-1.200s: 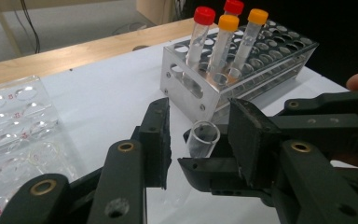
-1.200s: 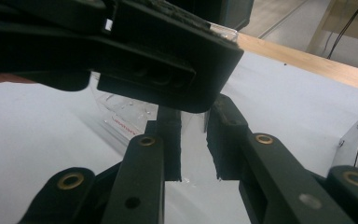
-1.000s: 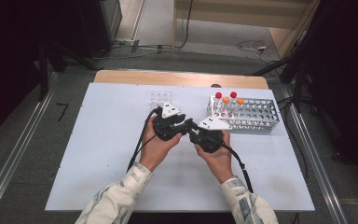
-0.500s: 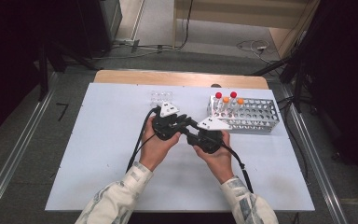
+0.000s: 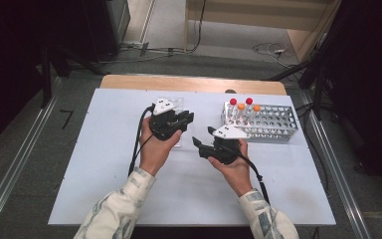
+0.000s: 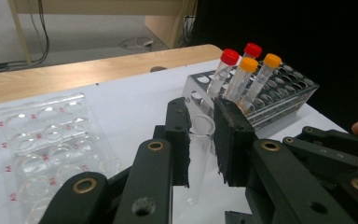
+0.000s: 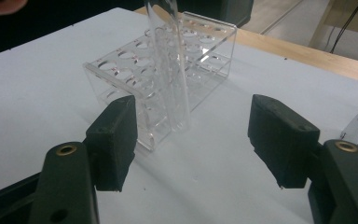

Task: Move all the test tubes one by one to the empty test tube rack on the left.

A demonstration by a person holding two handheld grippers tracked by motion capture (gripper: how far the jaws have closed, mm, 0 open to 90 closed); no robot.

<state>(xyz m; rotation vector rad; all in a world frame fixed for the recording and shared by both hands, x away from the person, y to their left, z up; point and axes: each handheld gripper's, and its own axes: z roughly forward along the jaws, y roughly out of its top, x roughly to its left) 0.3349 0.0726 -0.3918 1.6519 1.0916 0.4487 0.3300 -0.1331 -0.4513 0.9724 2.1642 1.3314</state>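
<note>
My left gripper point(image 5: 186, 118) point(image 6: 200, 119) is shut on a clear uncapped test tube point(image 6: 196, 158) and holds it upright just above the table. In the right gripper view that tube point(image 7: 172, 79) hangs in front of the clear plastic rack point(image 7: 130, 79). My right gripper point(image 5: 203, 137) point(image 7: 193, 126) stands open a short way off, its jaws wide apart and nothing between them. A metal rack point(image 5: 273, 124) point(image 6: 284, 98) to the right holds several tubes with red and orange caps point(image 5: 241, 108) point(image 6: 242, 74).
The clear plastic rack point(image 5: 178, 102) point(image 6: 46, 140) sits just behind my left hand. The white table top point(image 5: 104, 159) has free room at the left and front. A wooden edge point(image 5: 129, 82) runs along the back, with floor cables beyond.
The two grippers were close together and have drawn apart. My right gripper has pulled back towards the person and to the right; the left stays shut on the tube.
</note>
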